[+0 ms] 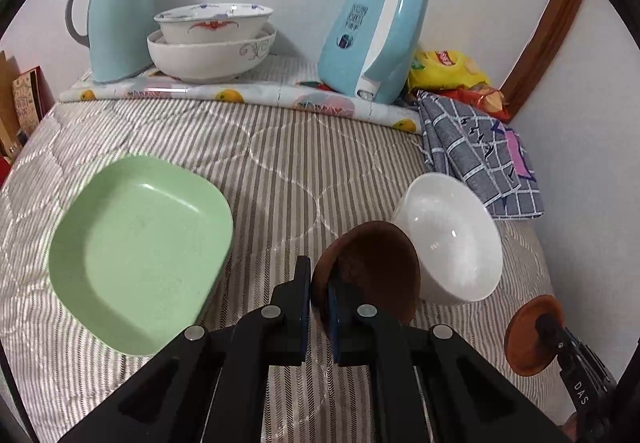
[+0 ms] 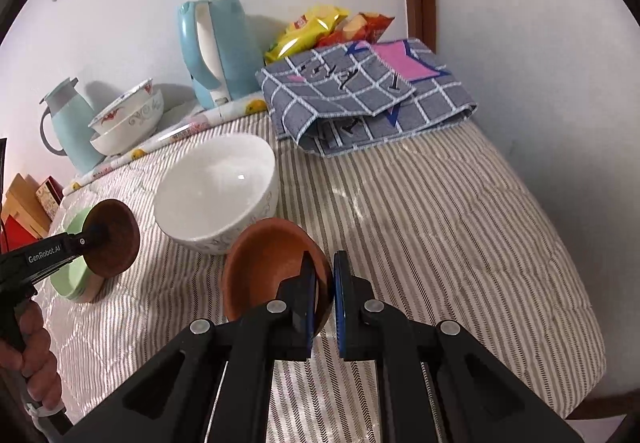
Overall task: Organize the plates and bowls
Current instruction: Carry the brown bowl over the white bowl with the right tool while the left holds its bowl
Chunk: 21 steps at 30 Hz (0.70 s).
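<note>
In my left gripper [image 1: 319, 293] I hold a dark brown bowl [image 1: 372, 271] by its rim, the jaws pinching the wall with one finger inside and one outside; the bowl is tilted on its side and lifted off the striped bedcover [image 1: 280, 163]. My right gripper [image 2: 323, 299] does the same with a second, lighter brown bowl [image 2: 264, 263], jaws pressed onto its rim, the bowl also tipped up above the cover. Between the two, just beyond each brown bowl, a white bowl [image 1: 452, 239] rests on the bedcover, leaning so its opening faces me. To the left of it, well apart, lies a green square plate [image 1: 136, 255]; from the right wrist view it sits on top of something tan, though I cannot tell what. Farther back, on a fruit-print cloth [image 1: 224, 93] along the wall, two patterned bowls [image 1: 212, 43] are nested one in the other, beside a pale blue thermos jug [image 1: 116, 15] on the left. A light blue kettle [image 1: 376, 39] stands to their right, with snack bags [image 1: 452, 73] behind it and a folded grey checked towel [image 1: 480, 159] in front of those.
</note>
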{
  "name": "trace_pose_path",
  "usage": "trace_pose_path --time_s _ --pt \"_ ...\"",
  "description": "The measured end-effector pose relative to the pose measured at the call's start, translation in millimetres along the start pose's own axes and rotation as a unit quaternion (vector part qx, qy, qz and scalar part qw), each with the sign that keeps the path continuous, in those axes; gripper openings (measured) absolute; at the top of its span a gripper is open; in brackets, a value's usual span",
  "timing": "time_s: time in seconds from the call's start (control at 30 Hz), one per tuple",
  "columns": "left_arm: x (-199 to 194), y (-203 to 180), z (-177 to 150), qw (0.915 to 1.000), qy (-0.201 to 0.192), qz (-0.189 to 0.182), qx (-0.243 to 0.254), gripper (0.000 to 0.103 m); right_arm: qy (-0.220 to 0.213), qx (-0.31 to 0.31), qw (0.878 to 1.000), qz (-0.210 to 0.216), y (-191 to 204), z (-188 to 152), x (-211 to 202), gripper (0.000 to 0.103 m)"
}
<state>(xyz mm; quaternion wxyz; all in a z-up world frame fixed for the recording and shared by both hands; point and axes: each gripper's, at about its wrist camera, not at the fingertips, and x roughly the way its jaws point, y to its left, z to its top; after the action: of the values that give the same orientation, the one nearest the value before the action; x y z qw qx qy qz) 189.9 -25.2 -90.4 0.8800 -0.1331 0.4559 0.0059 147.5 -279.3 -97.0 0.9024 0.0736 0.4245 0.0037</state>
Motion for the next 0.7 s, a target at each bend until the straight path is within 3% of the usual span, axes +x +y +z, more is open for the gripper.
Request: trace_pose_path --time_s 0.33,0.7 --pt "-27.0 16.3 18.7 0.9998 -0.021 -0.001 -0.008 0.008 -0.032 -0.007 0.999 0.005 20.2 23.8 -23.3 0.008" --pt "-38.0 41.8 40.1 0.9991 -0.034 0.016 -0.020 0.008 -0.043 -0.022 0.999 0.015 49.0 45.9 -19.3 0.008"
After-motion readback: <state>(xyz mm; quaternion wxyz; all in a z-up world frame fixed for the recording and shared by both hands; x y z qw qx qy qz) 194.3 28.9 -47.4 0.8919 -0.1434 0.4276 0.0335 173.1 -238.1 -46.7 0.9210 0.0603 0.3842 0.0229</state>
